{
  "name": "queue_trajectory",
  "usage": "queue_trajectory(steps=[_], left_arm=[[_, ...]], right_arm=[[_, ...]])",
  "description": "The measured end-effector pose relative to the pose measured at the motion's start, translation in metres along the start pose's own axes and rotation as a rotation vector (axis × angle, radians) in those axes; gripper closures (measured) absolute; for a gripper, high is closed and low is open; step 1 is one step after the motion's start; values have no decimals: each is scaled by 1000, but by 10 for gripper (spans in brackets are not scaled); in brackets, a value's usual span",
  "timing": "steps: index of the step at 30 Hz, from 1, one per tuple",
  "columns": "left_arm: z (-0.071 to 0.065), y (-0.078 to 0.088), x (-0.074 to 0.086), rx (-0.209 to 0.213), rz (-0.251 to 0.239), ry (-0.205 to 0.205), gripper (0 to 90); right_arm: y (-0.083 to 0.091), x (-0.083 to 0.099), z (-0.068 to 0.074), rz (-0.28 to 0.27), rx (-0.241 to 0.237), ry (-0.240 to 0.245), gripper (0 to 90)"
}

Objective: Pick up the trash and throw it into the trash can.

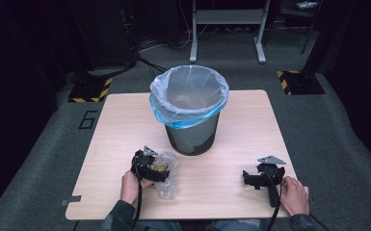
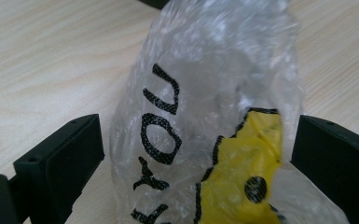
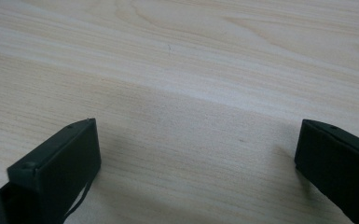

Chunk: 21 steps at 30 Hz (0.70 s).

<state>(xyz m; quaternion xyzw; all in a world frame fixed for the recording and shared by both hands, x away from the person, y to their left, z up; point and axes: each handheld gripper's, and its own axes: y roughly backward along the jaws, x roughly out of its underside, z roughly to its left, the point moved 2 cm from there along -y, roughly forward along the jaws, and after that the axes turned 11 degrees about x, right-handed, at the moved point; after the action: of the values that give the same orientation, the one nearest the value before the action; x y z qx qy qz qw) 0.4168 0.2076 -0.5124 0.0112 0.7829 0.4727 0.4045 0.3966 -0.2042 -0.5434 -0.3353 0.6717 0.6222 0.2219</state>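
The crumpled clear bag [image 1: 166, 175] with black lettering and a yellow patch lies on the counter [image 1: 125, 125] near its front edge, toward the left corner. The left hand-held gripper [image 1: 160, 169] sits over it, jaws wide with the bag between them; the right jaw looks to touch the plastic, the left stands apart, so nothing is gripped yet. The right hand-held gripper [image 1: 245, 179] rests wide open and holding nothing near the front right corner. The lined bin [image 1: 189, 109] stands mid-counter. Judging by this, the work is only starting: closing on the bag, lifting and dropping it in the bin remain.
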Motion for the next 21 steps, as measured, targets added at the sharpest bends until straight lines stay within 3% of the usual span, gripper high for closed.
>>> queue_trajectory(steps=[11, 21], left_arm=[[1, -14, 6, 7, 56, -12, 71], [-1, -14, 8, -50, 40, -32, 193]], right_arm=[[0, 0, 0, 0, 0, 0, 0], [0, 0, 0, 0, 0, 0, 0]])
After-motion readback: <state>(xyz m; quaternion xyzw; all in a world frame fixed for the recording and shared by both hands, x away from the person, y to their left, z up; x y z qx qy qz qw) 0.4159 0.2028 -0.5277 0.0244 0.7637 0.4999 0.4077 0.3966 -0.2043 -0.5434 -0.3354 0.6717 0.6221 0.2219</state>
